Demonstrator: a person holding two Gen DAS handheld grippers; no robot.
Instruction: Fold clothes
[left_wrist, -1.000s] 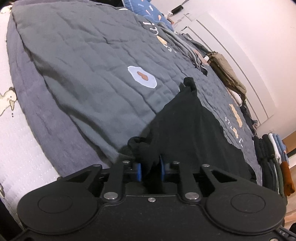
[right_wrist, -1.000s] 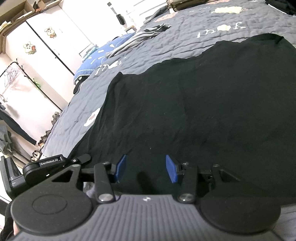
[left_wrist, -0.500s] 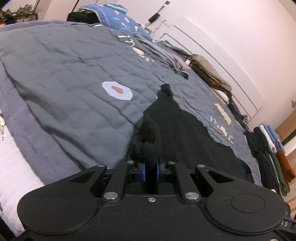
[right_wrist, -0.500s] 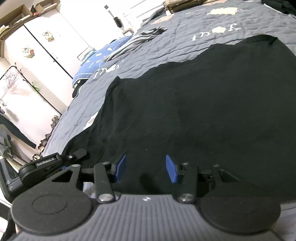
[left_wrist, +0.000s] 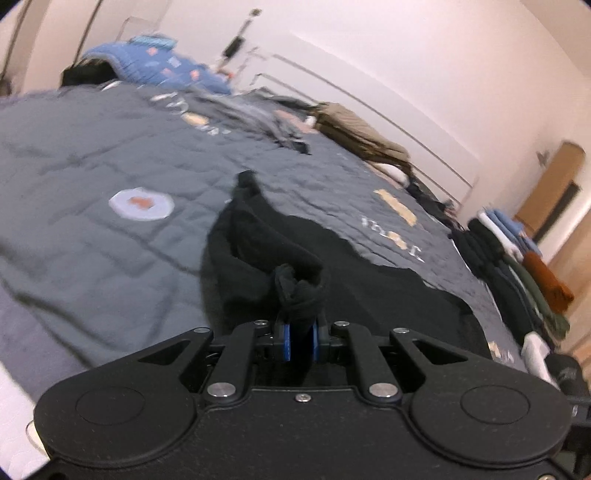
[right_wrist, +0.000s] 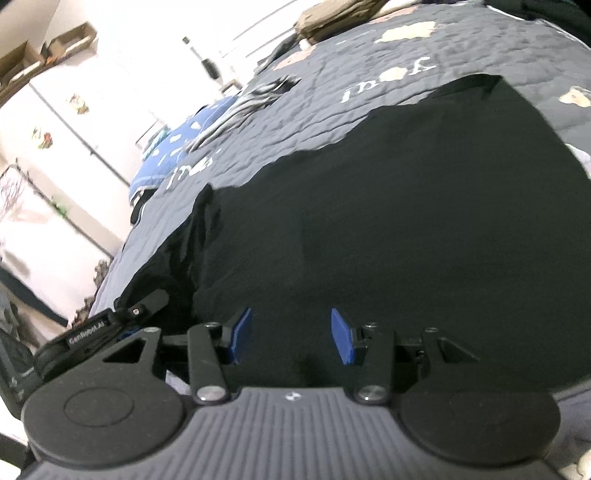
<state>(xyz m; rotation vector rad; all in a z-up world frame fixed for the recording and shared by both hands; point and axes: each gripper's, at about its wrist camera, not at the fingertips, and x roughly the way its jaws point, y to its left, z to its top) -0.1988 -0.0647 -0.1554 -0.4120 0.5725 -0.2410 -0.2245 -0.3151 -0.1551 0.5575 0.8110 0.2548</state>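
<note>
While a black garment (right_wrist: 406, 229) lay spread over a grey quilt (left_wrist: 92, 206) on a bed, the L gripper (left_wrist: 300, 332) pinched a bunched edge of it between its blue pads (left_wrist: 283, 341), the fold raised off the quilt w/ the rest trailing flat toward the R. The R gripper (right_wrist: 291, 332) hung just above the cloth, pads (right_wrist: 342, 341) wide apart, nothing between them. Folded clothes (left_wrist: 517, 258) were stacked at the bed's far R edge; a tan pile (left_wrist: 354, 129) sat by the wall.
</note>
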